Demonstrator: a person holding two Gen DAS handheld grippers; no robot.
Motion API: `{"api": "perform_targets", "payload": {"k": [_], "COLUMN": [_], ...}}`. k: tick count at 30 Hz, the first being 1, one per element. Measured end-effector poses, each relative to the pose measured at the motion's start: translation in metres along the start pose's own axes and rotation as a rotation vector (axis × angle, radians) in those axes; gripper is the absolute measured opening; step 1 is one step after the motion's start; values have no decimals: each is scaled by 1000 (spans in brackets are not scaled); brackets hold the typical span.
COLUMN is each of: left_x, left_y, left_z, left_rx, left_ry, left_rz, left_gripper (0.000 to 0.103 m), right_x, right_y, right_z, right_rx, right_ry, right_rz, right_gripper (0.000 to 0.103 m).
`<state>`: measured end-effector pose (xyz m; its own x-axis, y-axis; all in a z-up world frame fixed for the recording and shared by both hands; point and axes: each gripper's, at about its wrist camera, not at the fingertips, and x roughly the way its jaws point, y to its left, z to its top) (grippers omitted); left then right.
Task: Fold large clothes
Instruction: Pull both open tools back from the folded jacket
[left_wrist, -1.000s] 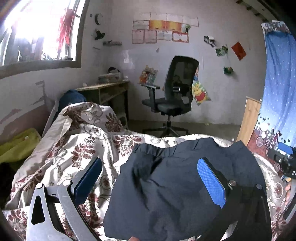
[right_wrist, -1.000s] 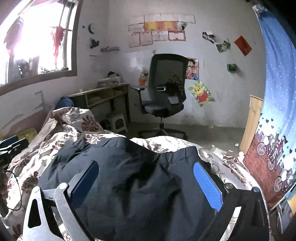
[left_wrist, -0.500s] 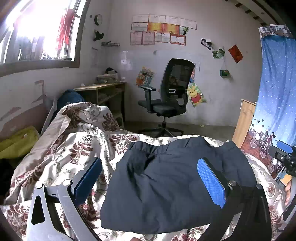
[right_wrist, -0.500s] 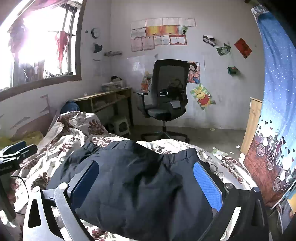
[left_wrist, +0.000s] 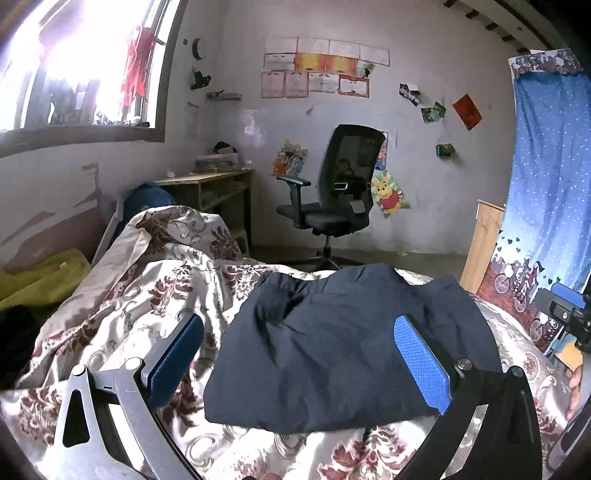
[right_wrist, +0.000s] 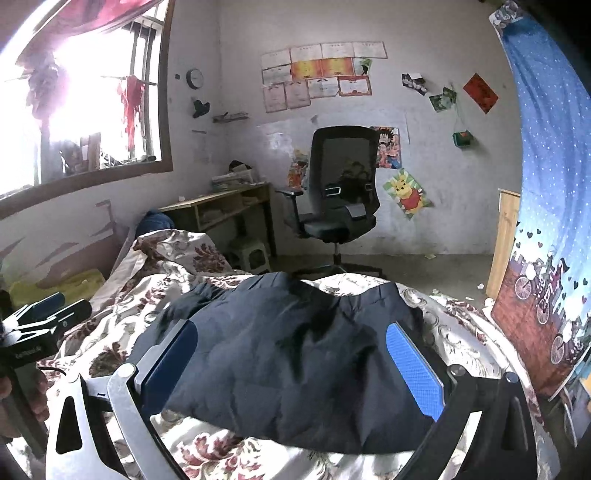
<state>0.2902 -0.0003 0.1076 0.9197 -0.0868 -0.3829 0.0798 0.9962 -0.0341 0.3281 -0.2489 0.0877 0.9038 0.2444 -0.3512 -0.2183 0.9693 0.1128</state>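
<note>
Left wrist view, left to right: a bright window (left_wrist: 77, 70) in the left wall, a wooden desk (left_wrist: 210, 184) below its far end, a black office chair (left_wrist: 340, 195) against the back wall, and a blue curtain (left_wrist: 550, 184) at the right edge. In the foreground, a bed carries a floral bedspread (left_wrist: 147, 288). The dark navy garment (left_wrist: 343, 354) lies folded into a compact block on the bedspread, towards the right half of the bed. The left gripper (left_wrist: 299, 362) hangs above its near edge, fingers spread wide and empty, not touching the cloth.

Right wrist view, left to right: the other tool shows at the far left edge over the bedspread (right_wrist: 122, 314); the garment (right_wrist: 295, 362) lies centrally on the bed, its waistband end towards the chair (right_wrist: 340, 199). The right gripper (right_wrist: 291, 373) is released as well, both blue pads (right_wrist: 413, 369) standing apart on either side of the garment, holding nothing. A small stool (right_wrist: 255, 254) sits beside the desk (right_wrist: 221, 206).
</note>
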Motion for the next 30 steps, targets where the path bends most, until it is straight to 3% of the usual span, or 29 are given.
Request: {"api": "perform_targets", "payload": {"k": [11,30], "left_x": [-48,-90], "left_y": [-18,-31], "left_z": [-34,-89], "left_rx": [41,81], "left_ry": [5,12], "left_rz": [22,27], "left_gripper": [101,101], "right_x": [-46,-94], "right_y": [10,33], "right_z": [-26,-82], "right_rx": [-16,-53], "right_ry": [10,21], "right_rz": [9,10], "right_gripper": [103,103]}}
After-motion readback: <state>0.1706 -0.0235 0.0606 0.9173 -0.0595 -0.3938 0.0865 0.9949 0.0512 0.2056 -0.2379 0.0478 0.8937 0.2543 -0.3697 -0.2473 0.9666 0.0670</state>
